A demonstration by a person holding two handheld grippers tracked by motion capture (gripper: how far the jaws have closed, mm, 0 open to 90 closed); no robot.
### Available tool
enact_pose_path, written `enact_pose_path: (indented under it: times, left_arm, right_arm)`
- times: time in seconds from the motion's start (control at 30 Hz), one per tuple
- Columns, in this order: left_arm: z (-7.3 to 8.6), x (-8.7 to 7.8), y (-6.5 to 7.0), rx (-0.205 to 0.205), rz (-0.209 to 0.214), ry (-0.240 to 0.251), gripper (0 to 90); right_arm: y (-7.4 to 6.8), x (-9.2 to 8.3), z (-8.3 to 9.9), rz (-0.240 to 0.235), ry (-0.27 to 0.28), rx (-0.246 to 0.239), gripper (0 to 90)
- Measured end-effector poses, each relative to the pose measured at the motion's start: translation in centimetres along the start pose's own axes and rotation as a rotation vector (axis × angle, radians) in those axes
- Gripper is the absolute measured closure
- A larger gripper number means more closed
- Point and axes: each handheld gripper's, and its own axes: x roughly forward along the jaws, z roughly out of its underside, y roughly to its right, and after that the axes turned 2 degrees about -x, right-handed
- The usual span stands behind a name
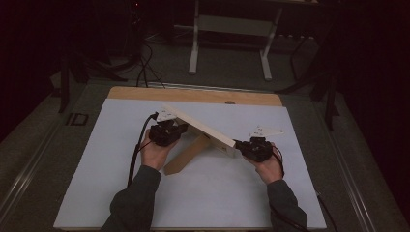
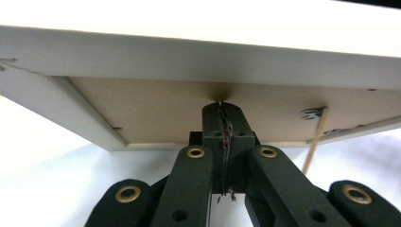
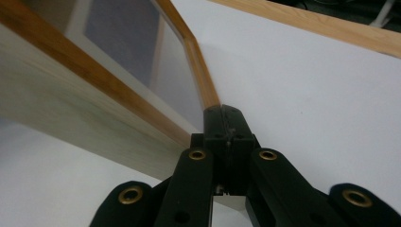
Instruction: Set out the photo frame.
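Note:
A pale wooden picture frame [image 1: 200, 128] stands tilted on the white sheet [image 1: 217, 193], propped on a wooden back leg [image 1: 186, 155]. My left gripper [image 1: 183, 128] is behind the frame. Its jaws are shut with nothing between them, and the tip [image 2: 222, 106] touches the brown back board [image 2: 156, 111] below the frame's white edge [image 2: 189, 54]. My right gripper [image 1: 238, 144] is at the frame's right end. It is shut too, and its tip [image 3: 226, 111] rests against the corner of the frame's wooden rim [image 3: 94, 101], beside the glass [image 3: 123, 42].
The sheet covers a wooden tabletop whose bare strip [image 1: 193, 95] runs along the far edge. A thin wooden stick [image 2: 314, 139] leans under the frame. Beyond the table stand a white desk's legs [image 1: 194, 43] and loose cables [image 1: 145, 67] on the dark floor.

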Motion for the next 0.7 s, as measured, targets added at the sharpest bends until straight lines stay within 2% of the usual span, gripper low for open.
enact_pose_path:
  times: [0.7]
  left_arm:
    - [-0.9, -0.1, 2.0, 0.059, 0.036, -0.006, 90.0]
  right_arm:
    - [-1.9, -1.2, -1.3, -0.041, 0.02, -0.073, 89.9]
